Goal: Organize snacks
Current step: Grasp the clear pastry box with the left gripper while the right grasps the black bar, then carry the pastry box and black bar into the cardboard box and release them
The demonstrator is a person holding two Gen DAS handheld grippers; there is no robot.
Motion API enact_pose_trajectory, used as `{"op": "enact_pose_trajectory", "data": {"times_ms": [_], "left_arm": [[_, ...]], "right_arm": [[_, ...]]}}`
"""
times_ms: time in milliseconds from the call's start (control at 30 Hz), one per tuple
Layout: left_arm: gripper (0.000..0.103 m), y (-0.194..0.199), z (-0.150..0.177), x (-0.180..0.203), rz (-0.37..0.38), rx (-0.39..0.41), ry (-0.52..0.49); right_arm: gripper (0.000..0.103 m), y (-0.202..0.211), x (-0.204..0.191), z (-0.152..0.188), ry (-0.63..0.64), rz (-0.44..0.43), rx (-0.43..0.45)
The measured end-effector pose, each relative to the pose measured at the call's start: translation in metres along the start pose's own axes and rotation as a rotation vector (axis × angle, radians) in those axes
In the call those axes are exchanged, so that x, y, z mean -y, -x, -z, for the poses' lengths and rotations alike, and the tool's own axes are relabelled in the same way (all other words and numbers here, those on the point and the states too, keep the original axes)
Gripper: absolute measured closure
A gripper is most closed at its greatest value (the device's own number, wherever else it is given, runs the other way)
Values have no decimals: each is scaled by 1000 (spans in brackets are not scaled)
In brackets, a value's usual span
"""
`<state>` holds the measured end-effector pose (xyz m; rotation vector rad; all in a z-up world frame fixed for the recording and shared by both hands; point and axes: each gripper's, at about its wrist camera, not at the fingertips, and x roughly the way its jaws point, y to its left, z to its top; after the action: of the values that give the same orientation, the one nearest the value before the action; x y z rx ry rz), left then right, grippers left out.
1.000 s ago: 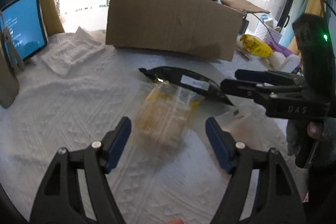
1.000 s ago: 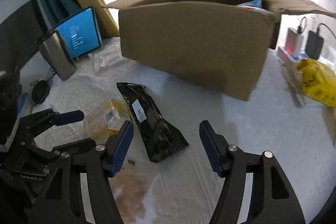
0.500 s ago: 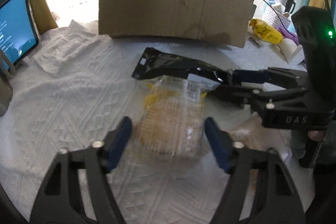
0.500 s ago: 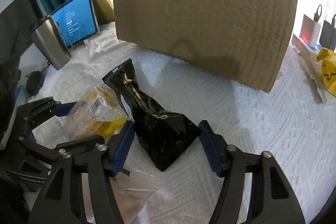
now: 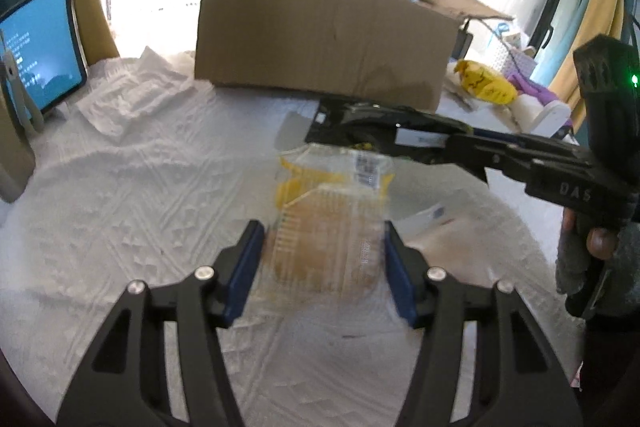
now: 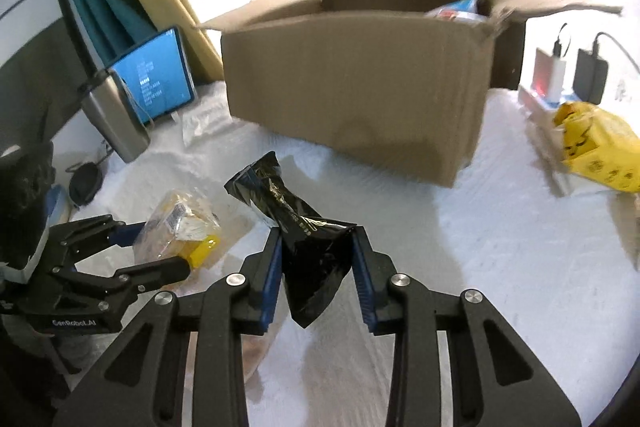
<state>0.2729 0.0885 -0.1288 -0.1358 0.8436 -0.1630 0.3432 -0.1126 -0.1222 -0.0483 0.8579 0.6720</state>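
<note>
your left gripper (image 5: 324,263) has just closed, fingers pinching clear snack pack (image 5: 332,227) | right gripper (image 6: 316,271) just closed, pinching black pouch (image 6: 304,239)

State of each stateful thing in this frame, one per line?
Left tool: just been closing, pads against clear snack pack.
Right tool: just been closing, clamped on black snack bag.
Cardboard box: flaps open.
Tablet: screen lit.

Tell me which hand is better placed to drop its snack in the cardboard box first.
Right, probably. Its tongs, just closed, pinch the black pouch clear of the cloth. The left tongs have been closing around the clear packet; their grip looks less sure. The box stands open ahead.
</note>
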Motion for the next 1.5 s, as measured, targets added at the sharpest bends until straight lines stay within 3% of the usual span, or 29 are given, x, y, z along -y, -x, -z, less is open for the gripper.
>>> {"op": "enact_pose_trajectory", "data": {"times_ms": [367, 733, 1100, 1500], "left_arm": [[44, 36, -27, 8, 10, 93, -17], [44, 54, -67, 15, -3, 168, -71], [43, 59, -115, 16, -26, 223, -75], [43, 32, -165, -2, -41, 258, -45]], "right_arm": [[68, 57, 4, -20, 9, 21, 125], [69, 79, 7, -52, 40, 49, 208], [69, 78, 9, -90, 73, 89, 253], [69, 37, 27, -139, 66, 183, 255]]}}
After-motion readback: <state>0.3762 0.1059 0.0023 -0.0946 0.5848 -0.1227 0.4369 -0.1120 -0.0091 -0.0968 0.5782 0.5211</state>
